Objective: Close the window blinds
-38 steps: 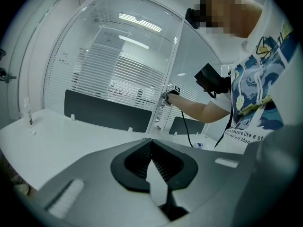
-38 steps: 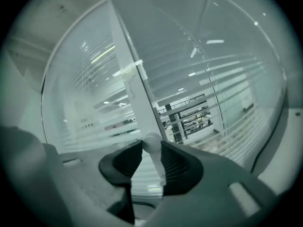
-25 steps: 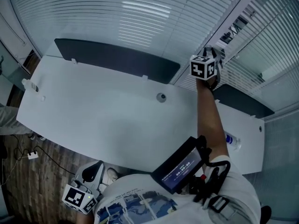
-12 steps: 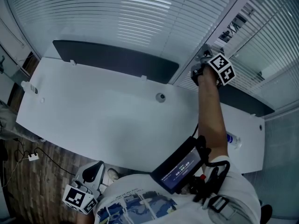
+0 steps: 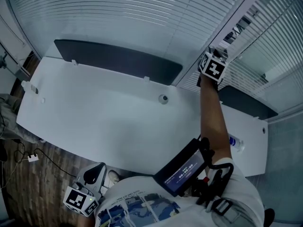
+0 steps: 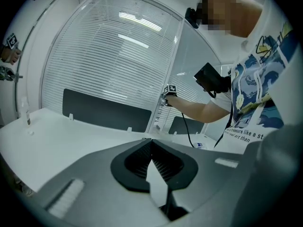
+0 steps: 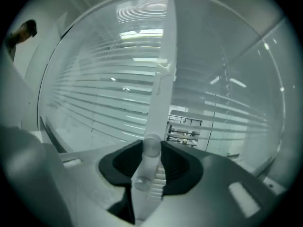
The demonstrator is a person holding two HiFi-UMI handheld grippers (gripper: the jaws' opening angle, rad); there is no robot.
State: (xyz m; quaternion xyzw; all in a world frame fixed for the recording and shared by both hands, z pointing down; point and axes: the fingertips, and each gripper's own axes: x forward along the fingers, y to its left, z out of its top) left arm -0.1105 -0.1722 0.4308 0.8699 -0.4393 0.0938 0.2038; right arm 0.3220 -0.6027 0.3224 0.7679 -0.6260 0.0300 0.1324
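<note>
White slatted blinds (image 5: 118, 13) cover the glass behind the desk, and more slats (image 5: 265, 46) hang right of the window post. My right gripper (image 5: 215, 53) is raised at that post; seen up close, the right gripper (image 7: 150, 148) is shut on the blinds' translucent white wand (image 7: 158, 98), which runs up along the post. The slats (image 7: 104, 93) in that view still show gaps. My left gripper (image 5: 92, 176) hangs low beside the person's body, away from the window. Its jaws (image 6: 151, 143) meet at the tips with nothing between them.
A white desk (image 5: 94, 117) stands between the person and the window, with a dark panel (image 5: 118, 60) along its back edge and a round grommet (image 5: 163, 99). A water bottle (image 5: 235, 142) lies on the desk's right part. Cables and a plug strip (image 5: 32, 157) lie on the floor at left.
My right gripper has twisted at the wand, its marker cube turning one way and back. The bright reflections on the left blinds have faded. The left gripper has not moved.
</note>
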